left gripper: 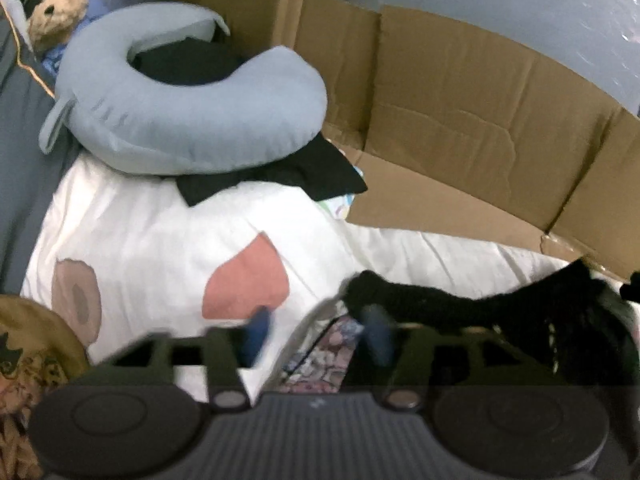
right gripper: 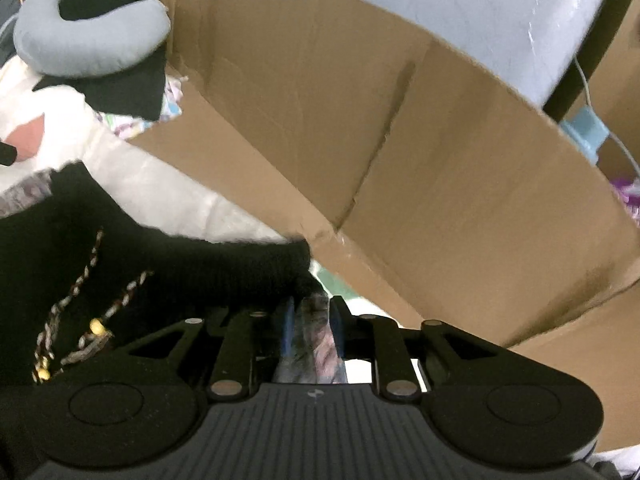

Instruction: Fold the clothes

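Two tongs over a black knitted garment on a white bed cover

The left tongs (left gripper: 318, 334) stand well apart, nothing pressed between the blue pads, with patterned cloth (left gripper: 320, 356) below the gap and the black garment (left gripper: 460, 300) just beyond the right-hand pad. The right tongs (right gripper: 312, 330) are partly open, patterned fabric showing between the pads; whether they grip it cannot be told. The garment lies on the white cover (left gripper: 160, 240), beside a cardboard box (left gripper: 460, 120). A grey neck pillow (left gripper: 192, 120) sits farther back.
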### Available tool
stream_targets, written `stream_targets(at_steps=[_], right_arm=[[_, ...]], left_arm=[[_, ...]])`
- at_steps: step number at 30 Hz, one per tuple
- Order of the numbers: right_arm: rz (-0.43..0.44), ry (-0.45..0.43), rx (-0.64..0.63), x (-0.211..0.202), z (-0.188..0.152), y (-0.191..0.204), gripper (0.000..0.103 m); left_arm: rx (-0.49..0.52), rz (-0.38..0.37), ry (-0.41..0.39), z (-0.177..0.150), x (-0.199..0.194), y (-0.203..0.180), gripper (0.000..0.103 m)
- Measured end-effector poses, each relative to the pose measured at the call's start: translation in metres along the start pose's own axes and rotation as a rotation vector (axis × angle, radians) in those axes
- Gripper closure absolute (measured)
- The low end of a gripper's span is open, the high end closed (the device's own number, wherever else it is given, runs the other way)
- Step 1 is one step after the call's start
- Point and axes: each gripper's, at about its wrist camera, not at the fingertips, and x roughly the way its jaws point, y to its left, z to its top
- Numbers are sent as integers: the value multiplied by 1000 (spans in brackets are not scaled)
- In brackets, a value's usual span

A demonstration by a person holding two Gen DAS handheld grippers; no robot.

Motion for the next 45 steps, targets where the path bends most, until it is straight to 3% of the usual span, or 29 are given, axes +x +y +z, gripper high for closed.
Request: stream_targets(at_steps=[2, 10, 13, 17, 29, 34, 45], right_arm=[[27, -1, 21, -3, -3, -5, 61], [83, 23, 23, -15, -25, -10, 60], [92, 43, 5, -21, -38, -8, 60], [108, 62, -13, -38, -56, -11, 60], [141, 104, 75, -87, -124, -46, 59], [144, 124, 114, -108, -155, -55, 59], [163, 134, 191, -162, -216, -79, 55]], left_arm=[[15, -10, 15, -2, -2, 2, 38], [83, -27, 38, -18, -20, 5, 38], [100, -47, 61, -35, -29, 2, 38], [116, -145, 89, -58, -43, -3, 38], [108, -197, 190, -141, -90, -29, 39], [138, -264, 261, -178, -106, -50, 47], [82, -358, 248, -219, -152, -88, 47]])
